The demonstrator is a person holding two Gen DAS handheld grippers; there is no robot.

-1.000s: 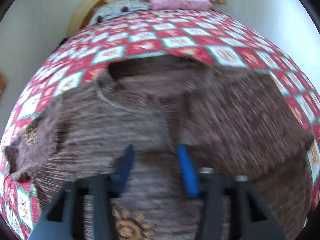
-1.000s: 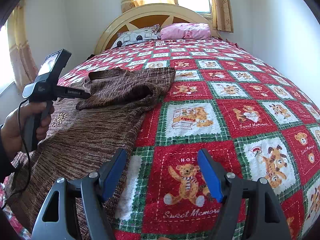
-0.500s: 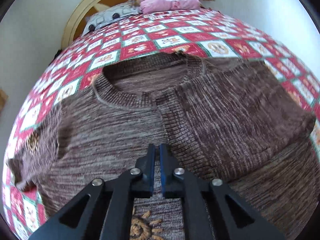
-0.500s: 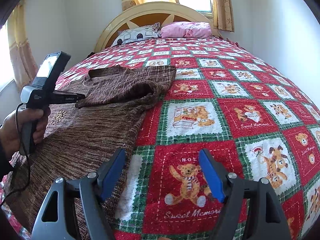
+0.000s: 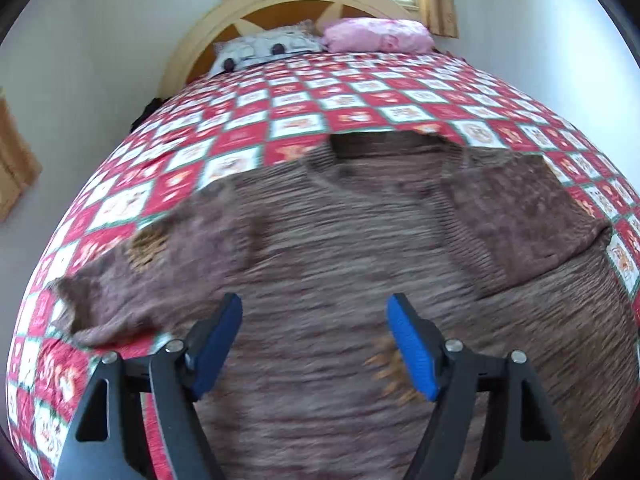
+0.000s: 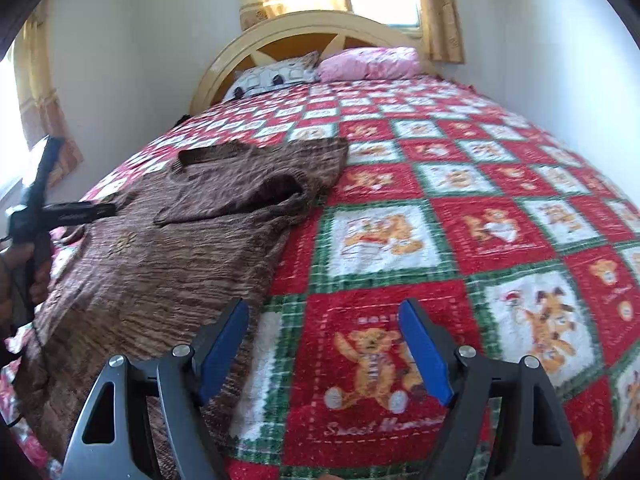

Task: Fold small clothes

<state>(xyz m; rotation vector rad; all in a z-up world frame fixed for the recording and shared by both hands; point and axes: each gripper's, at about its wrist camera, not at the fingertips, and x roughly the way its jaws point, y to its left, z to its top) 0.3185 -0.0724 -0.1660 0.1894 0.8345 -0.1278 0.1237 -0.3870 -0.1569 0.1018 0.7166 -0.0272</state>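
Sweater (image 5: pixel 340 248) lies under left claw (image 5: pixel 314 344) — blue pads apart.

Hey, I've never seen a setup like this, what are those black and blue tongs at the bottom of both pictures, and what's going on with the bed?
Those tongs are hand-held grasping tools, one per hand, each carrying a wide-angle camera looking along its fingers. One picture comes from the left tool, the other from the right tool. Both are open and hold nothing. A brown sweater lies on a bed with a red teddy-bear quilt; one sleeve is already folded across its chest. The left tool hangs over the sweater, the right one beside it over the quilt. In the right tool's picture, the person's left hand grips its tool's handle.
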